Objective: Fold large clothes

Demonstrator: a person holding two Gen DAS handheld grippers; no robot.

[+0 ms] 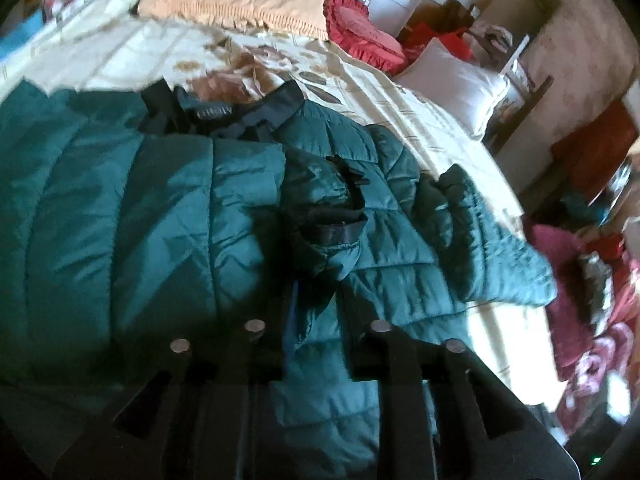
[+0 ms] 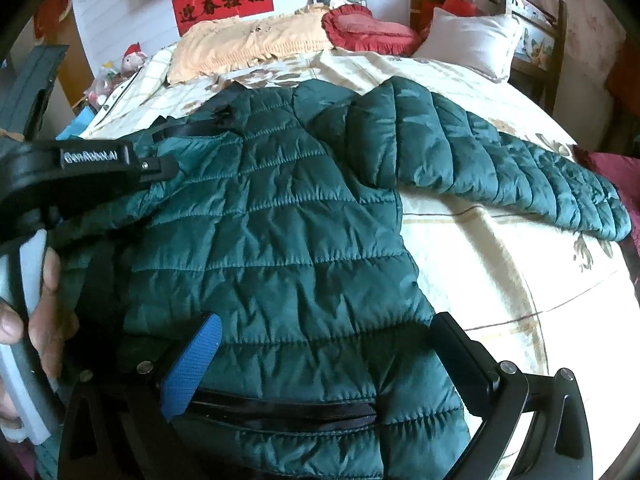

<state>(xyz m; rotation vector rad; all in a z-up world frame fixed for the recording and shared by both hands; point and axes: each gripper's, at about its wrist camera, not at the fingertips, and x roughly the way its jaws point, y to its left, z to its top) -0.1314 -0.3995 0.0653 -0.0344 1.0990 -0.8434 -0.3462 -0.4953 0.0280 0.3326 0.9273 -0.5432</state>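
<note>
Teal quilted jacket (image 2: 280,216) lay spread on the bed (image 2: 500,272), one sleeve (image 2: 500,160) stretched flat to the side and the other already folded across the body, so the folding looked barely under way, with the outstretched sleeve and the body still to fold. The right hand-held gripper (image 2: 328,360) hung over the hem with its jaws wide apart and nothing pinched. The left hand-held gripper (image 1: 316,300) hovered over the folded sleeve, jaws slightly parted; whether any cloth was caught I could not tell.

The bed (image 2: 480,272) carries a green quilted jacket (image 2: 280,240) at centre; pillows (image 2: 472,40) lie toward twelve and one o'clock.
</note>
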